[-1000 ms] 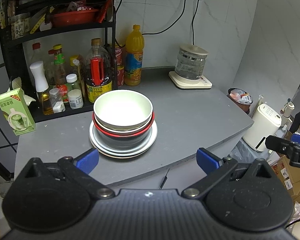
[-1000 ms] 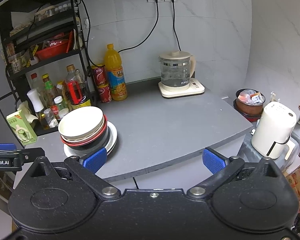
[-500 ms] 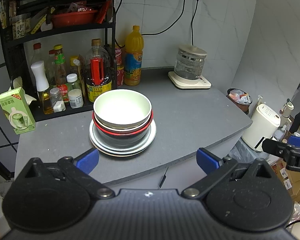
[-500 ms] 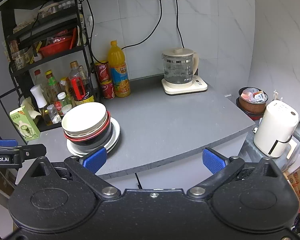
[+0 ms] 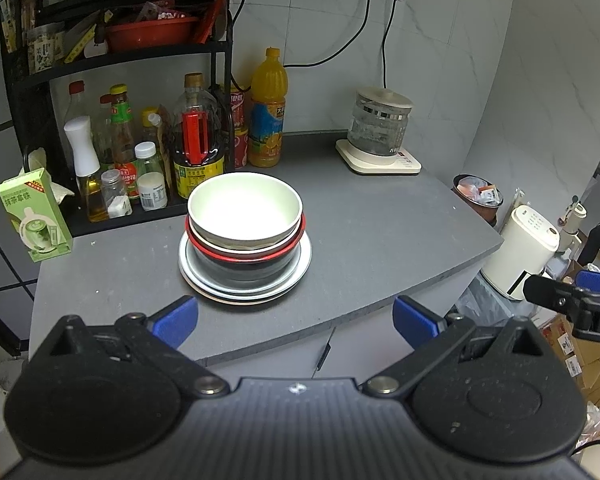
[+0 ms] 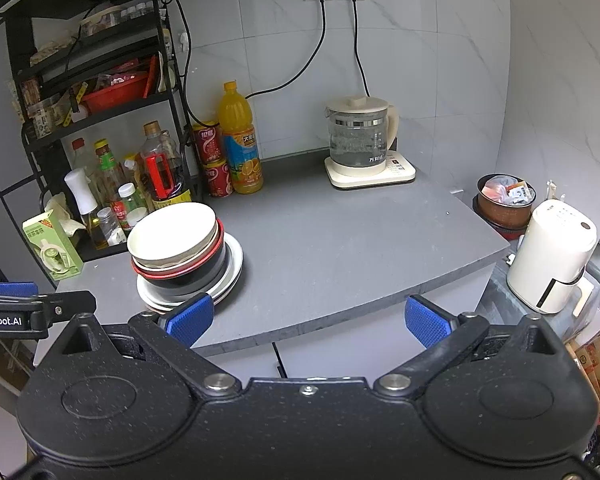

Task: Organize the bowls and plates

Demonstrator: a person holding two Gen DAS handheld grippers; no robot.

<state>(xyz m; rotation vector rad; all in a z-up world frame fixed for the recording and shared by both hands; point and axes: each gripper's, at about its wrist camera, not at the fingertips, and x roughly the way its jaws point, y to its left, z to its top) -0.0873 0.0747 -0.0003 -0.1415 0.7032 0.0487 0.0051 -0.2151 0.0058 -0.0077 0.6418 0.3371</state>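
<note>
Counter [image 5: 380,232] bowls [image 5: 245,208]; only right view shows kettle handle [image 6: 392,120].

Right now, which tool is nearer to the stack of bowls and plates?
Left. The left tool hangs open directly in front of the stack of bowls and plates. The right tool, also open, sits off to the stack's right.

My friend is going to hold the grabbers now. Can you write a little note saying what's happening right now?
Left gripper: open, empty, held short of the counter edge, facing the stack.
Right gripper: open, empty, also short of the counter.
Dishes: one stack on the grey counter. White bowl on top, nested in a red-rimmed black bowl, on plates.
Done: nothing is visibly sorted; everything sits in one pile.
Left: probably lift the white bowl off first, then separate bowls from plates.
</note>
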